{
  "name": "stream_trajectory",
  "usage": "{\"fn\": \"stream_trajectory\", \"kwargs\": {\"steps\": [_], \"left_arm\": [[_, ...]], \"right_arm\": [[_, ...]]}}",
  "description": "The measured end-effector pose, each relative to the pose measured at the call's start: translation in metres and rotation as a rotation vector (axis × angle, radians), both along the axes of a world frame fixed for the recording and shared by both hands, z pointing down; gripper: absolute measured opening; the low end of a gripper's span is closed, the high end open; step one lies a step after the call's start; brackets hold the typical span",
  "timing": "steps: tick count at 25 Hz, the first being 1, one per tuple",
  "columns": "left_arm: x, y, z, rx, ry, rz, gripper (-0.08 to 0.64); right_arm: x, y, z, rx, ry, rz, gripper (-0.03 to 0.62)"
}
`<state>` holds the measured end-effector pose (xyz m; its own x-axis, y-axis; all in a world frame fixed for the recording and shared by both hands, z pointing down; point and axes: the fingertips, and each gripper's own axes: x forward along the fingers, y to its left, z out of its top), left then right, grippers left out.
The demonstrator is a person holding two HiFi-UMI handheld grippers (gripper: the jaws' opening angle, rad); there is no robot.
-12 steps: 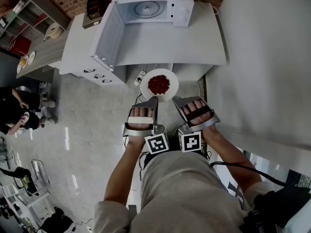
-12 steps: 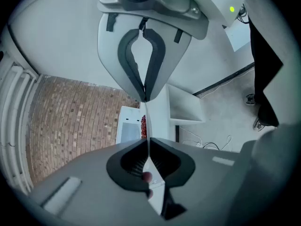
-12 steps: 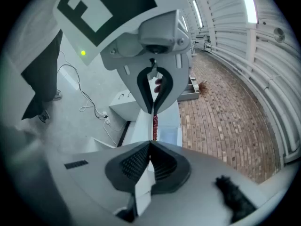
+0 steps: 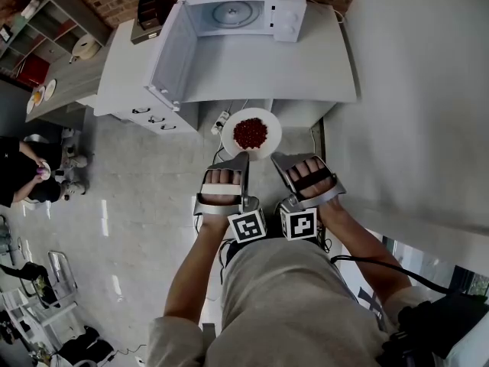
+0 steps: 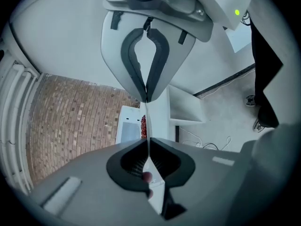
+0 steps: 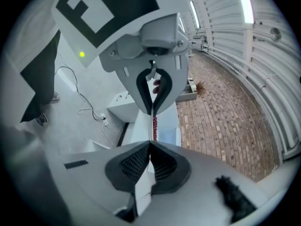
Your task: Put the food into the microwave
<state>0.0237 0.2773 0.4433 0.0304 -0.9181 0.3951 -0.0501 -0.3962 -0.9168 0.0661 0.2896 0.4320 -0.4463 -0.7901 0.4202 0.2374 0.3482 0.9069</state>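
A white plate (image 4: 267, 122) with red food (image 4: 250, 132) is held in the air in front of the white counter (image 4: 267, 71). My left gripper (image 4: 243, 157) is shut on the plate's near-left rim, and my right gripper (image 4: 276, 157) is shut on its near-right rim. The white microwave (image 4: 284, 10) stands at the back of the counter. Its door (image 4: 171, 56) is swung open to the left and the turntable (image 4: 233, 13) shows inside. In the left gripper view the plate (image 5: 146, 113) runs edge-on between the jaws of the left gripper (image 5: 147, 120), with the food (image 5: 143, 126) beside it. The right gripper view shows the right gripper (image 6: 152, 128) the same way, with the food (image 6: 154, 124) beyond it.
White drawers (image 4: 149, 117) sit under the counter's left end. A power strip (image 4: 220, 121) with cables lies on the floor below the plate. A black object (image 4: 147, 10) stands left of the microwave. A tall white panel (image 4: 420, 90) fills the right side. People (image 4: 30, 178) are at the far left.
The plate and both grippers have barely moved. A person at the far left has shifted a little.
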Motion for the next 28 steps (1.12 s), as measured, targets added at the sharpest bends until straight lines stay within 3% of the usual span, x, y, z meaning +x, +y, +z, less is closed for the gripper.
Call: {"fn": "stream_trajectory", "kwargs": {"steps": [10, 21, 28], "left_arm": [[-0.012, 0.005, 0.002, -0.002, 0.015, -0.007, 0.025], [-0.046, -0.001, 0.001, 0.018, 0.049, 0.006, 0.025], [-0.07, -0.013, 0.007, 0.009, 0.05, 0.012, 0.025]], "right_arm": [[-0.008, 0.007, 0.006, -0.026, 0.013, 0.009, 0.009], [-0.041, 0.002, 0.017, -0.044, 0.076, 0.021, 0.009], [-0.068, -0.009, 0.018, -0.047, 0.068, 0.03, 0.008]]}}
